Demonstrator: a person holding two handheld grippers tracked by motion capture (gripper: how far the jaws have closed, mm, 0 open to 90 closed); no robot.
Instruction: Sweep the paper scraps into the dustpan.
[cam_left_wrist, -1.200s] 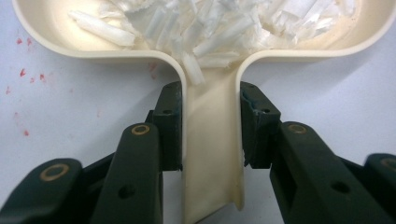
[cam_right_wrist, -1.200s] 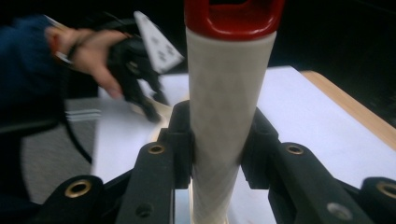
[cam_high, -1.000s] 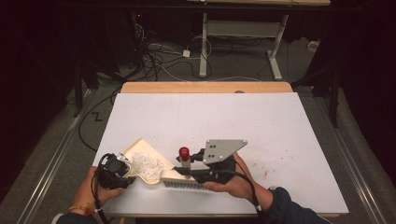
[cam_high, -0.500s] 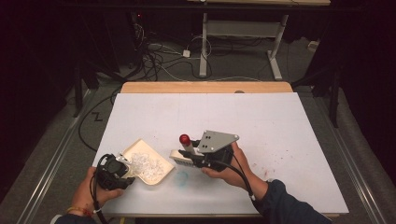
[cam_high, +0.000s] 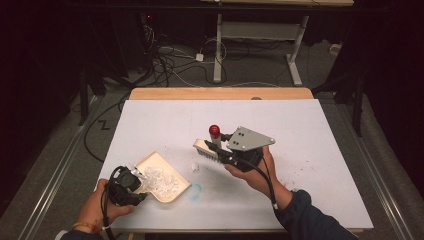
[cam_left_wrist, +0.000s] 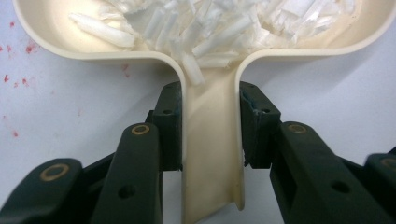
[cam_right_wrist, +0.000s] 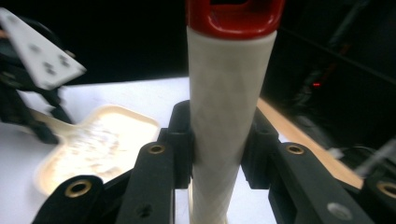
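Nearest, left gripper (cam_high: 131, 186) clamped on the flat handle of the cream plastic dustpan (cam_high: 162, 176), pan mouth facing up-table and to the right, heaped with white shredded scraps (cam_left_wrist: 196, 28). Just beyond the pan's lip, one stray white scrap (cam_high: 195, 167) on the white table (cam_high: 300, 125) (likely the next target). Farther right, right gripper (cam_high: 222, 154) closed on the white brush with red-capped handle (cam_high: 214, 132), bristles toward the pan, long axis slanting across the table, forearm angled in from the lower right.

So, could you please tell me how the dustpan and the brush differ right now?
The dustpan rests flat on the table, full of white shreds; the brush is held above it, clear of them. The dustpan is cream throughout; the brush handle ends in a red cap. Each is clamped by its handle.
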